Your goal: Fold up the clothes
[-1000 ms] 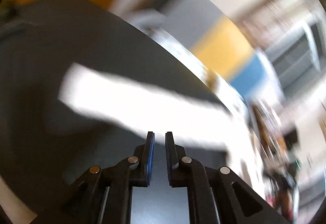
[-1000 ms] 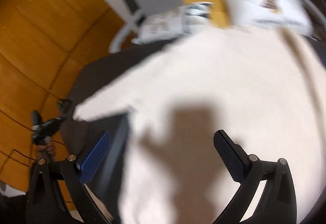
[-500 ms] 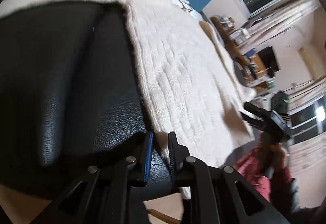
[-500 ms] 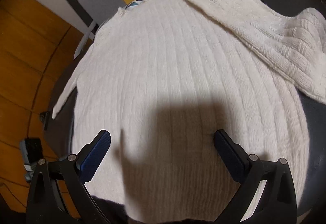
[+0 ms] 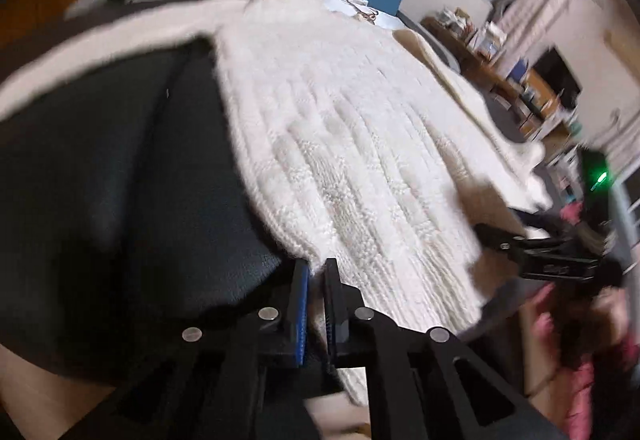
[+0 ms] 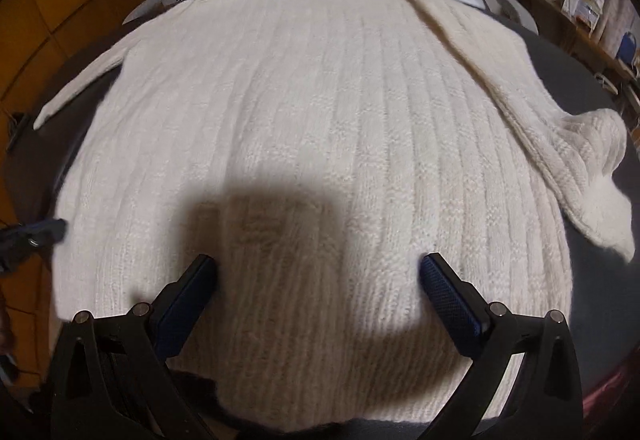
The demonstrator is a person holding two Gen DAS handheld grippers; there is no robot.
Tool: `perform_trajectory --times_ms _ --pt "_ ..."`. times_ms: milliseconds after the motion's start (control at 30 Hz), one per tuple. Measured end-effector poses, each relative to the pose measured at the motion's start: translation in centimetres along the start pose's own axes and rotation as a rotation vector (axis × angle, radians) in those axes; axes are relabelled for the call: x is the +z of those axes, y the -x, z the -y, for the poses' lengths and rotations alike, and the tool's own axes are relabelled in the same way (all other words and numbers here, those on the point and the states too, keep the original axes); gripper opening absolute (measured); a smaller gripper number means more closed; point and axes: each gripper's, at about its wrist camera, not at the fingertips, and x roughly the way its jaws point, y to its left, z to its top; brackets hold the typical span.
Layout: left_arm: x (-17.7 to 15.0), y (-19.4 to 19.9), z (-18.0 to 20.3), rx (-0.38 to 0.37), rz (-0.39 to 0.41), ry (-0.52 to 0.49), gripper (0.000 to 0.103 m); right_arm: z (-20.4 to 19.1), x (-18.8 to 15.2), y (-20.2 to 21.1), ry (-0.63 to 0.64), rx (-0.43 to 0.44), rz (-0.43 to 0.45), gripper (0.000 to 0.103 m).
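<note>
Cream ribbed knit sweater [image 6: 320, 112] lies flat on the dark leather-look table [image 5: 112, 180], covering most of it. One sleeve is folded diagonally across the body w/ its cuff [image 6: 592, 168] on the right side in the right wrist view; the other sleeve [image 5: 100, 40] stretches out along the table's far edge in the left wrist view.

Left gripper [image 5: 316, 280] is at the sweater's near corner by the hem; jaws closing, nearly together, w/ the knit edge between them. Right gripper [image 6: 318, 272] hangs over the lower body of the sweater, jaws wide apart, nothing between them but the knit below; its shadow falls on the fabric.
</note>
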Motion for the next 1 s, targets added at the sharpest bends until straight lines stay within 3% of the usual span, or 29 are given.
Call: perform_trajectory --times_ms 67,233,300,400,533,633,733,800,900,1000 --pt "0.5 0.5 -0.3 0.019 -0.009 0.004 0.006 -0.1 0.1 0.2 -0.007 0.011 -0.007 0.103" --pt "-0.3 2.6 -3.5 0.077 -0.017 -0.026 0.006 3.2 0.7 2.4 -0.114 0.147 0.018 0.103" --pt "0.1 2.2 -4.0 0.072 -0.023 -0.027 0.006 4.9 0.6 3.1 -0.128 0.108 0.034 0.103" --pt "-0.2 2.6 -4.2 0.108 -0.019 -0.059 0.006 6.7 -0.4 1.9 -0.162 0.052 -0.016 0.103" --pt "-0.1 2.9 -4.5 0.151 -0.028 -0.045 0.008 5.1 -1.4 1.5 -0.081 -0.013 -0.005 0.103" --pt "0.0 5.6 -5.2 0.173 0.01 0.005 0.01 5.1 -0.9 1.6 -0.082 0.0 -0.028 0.103" --pt "0.1 8.1 -6.2 0.154 0.11 0.013 0.011 5.9 0.9 3.0 -0.109 0.063 -0.002 0.103" --pt "0.8 7.8 -4.9 0.071 0.132 -0.016 0.014 6.2 2.5 3.8 -0.098 0.083 0.043 0.103" --pt "1.3 4.9 -2.6 0.073 0.085 -0.11 0.014 6.8 5.6 2.4 -0.081 0.099 0.066 0.103" --pt "0.5 1.6 -2.2 0.115 -0.028 -0.162 0.014 7.9 6.8 -0.9 -0.094 0.076 0.018 0.103"
